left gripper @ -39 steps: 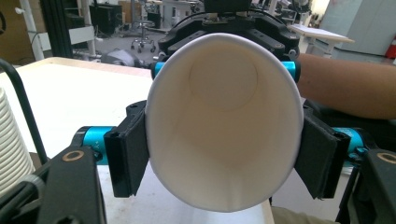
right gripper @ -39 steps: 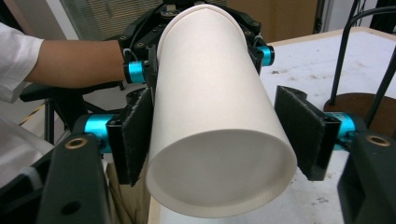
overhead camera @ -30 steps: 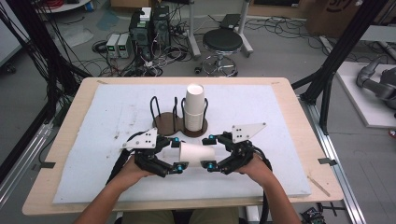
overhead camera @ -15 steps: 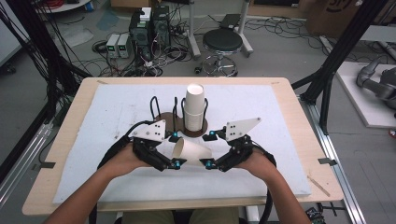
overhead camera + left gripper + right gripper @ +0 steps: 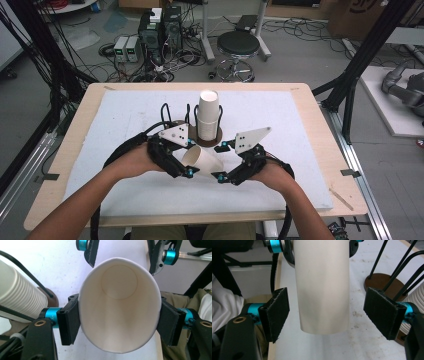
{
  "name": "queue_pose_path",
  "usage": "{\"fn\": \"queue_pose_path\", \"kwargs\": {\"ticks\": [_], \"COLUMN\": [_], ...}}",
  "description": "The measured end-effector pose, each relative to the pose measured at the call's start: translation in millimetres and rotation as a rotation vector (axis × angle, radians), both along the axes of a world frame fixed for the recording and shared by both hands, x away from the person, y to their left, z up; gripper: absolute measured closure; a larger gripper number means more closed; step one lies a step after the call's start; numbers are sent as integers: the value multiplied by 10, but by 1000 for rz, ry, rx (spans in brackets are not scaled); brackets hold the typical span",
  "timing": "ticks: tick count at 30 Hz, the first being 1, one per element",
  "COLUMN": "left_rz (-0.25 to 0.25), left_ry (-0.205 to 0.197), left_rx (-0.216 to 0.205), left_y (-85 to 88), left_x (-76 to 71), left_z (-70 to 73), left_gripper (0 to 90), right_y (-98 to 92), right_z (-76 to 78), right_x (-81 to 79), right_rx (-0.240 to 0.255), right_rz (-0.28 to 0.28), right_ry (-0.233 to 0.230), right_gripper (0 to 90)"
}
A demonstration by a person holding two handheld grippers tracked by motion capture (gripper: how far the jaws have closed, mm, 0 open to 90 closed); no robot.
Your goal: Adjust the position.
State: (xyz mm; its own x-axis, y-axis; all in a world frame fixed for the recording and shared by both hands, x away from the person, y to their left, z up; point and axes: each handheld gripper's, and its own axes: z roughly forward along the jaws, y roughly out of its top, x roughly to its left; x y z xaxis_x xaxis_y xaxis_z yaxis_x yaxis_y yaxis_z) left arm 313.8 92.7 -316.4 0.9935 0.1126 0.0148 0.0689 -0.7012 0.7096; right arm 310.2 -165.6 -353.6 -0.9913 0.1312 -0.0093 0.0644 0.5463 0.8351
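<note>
Paper cup (image 5: pixel 202 159): single, white, held off the counter (image 5: pixel 310 165) just in front of the stack of cups (image 5: pixel 207 114) and tilted, its open mouth turned toward the left hand; half a second ago it lay nearer level between the two hands, and a second ago flatter still, so it has been tipped up and drawn leftward. Left tongs (image 5: pixel 117 322): pinching the cup across its rim, one pad pressed on each side, the mouth squeezed slightly oval, the inside empty. Right tongs (image 5: pixel 334 315): spread, pads standing clear on either side of the cup's base end, touching nothing; earlier they sat closer against the cup. Judgement: the cup appears to have passed to the left tongs alone, the right having let go or being about to take a fresh hold; which, cannot be told. Stack of cups: upright in a wire holder (image 5: pixel 175 112) on a dark round base, behind the held cup. White mat (image 5: pixel 280 190): covers the counter under everything.
</note>
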Motion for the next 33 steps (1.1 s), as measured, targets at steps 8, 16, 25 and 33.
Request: {"fn": "queue_pose_path", "kwargs": {"ticks": [8,16,25,33], "left_rz": [-21,-33,-44,-47], "left_ry": [2,4,4,6], "left_rx": [79,101,126,140], "left_y": [-79,-125,-168,-187], "left_x": [-10,-12,-17,-24], "left_z": [-9,-16,-45,-62], "left_gripper": [293,293,293,293], "right_y": [113,237,348,395], "right_z": [-19,-76,-58,-87], "right_x": [1,37,54,72], "right_rx": [-80,-137,-173,-196], "right_rz": [24,40,66,77], "right_ry": [-24,-4,10,31], "right_gripper": [212,211,214,261]}}
